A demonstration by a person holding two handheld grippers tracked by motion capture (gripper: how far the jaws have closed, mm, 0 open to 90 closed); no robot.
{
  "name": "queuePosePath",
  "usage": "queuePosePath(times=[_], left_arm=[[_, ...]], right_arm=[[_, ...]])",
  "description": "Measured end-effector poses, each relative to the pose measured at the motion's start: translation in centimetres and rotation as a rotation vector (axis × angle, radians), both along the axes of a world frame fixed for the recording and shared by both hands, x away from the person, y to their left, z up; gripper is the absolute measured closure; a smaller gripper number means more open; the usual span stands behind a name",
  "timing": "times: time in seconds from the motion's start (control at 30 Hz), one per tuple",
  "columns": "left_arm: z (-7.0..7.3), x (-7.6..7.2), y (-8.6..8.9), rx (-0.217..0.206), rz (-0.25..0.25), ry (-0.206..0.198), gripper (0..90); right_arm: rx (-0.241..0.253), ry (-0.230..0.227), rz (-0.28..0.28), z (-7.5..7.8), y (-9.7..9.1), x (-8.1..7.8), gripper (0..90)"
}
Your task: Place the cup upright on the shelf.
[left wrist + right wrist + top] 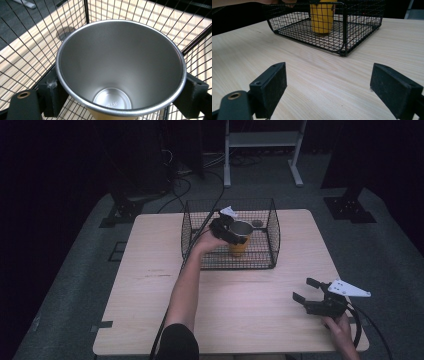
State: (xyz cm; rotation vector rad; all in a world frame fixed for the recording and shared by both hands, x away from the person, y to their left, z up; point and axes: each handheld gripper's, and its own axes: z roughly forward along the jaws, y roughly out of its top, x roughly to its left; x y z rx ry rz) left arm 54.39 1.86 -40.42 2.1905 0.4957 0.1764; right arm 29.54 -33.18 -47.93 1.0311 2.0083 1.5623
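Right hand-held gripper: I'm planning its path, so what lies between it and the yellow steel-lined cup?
Bare pale wooden tabletop, then the black wire basket wall, per right gripper view.

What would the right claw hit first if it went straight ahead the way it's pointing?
Probably the wire basket: bare table lies ahead of the open right claw, then the basket's near corner, though depth is uncertain.

A pale wooden desk (150, 270) carries a black wire basket (272, 237) toward its far edge; the rest of its top is bare wood grain.
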Motion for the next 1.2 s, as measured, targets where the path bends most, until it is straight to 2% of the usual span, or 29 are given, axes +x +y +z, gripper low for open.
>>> queuePosePath(times=[0.37,0.83,1.07,1.2], left_arm=[[-0.03,0.02,0.30,0.039,0.002,-0.008,14.2],[-0.05,-0.11,0.39,0.056,-0.005,-0.012,13.6],[-0.05,-0.11,0.37,0.066,0.003,-0.012,8.4],[0.19,-0.17,0.40,0.056,0.011,-0.022,5.1]], right_arm=[[-0.002,-0.004,0.003,0.00,0.03,-0.03,12.9],[-0.001,-0.003,0.001,0.00,0.02,-0.01,12.9],[-0.001,-0.004,0.001,0.00,0.02,-0.01,12.9],[-0.002,-0.004,0.001,0.00,0.02,-0.01,12.9]])
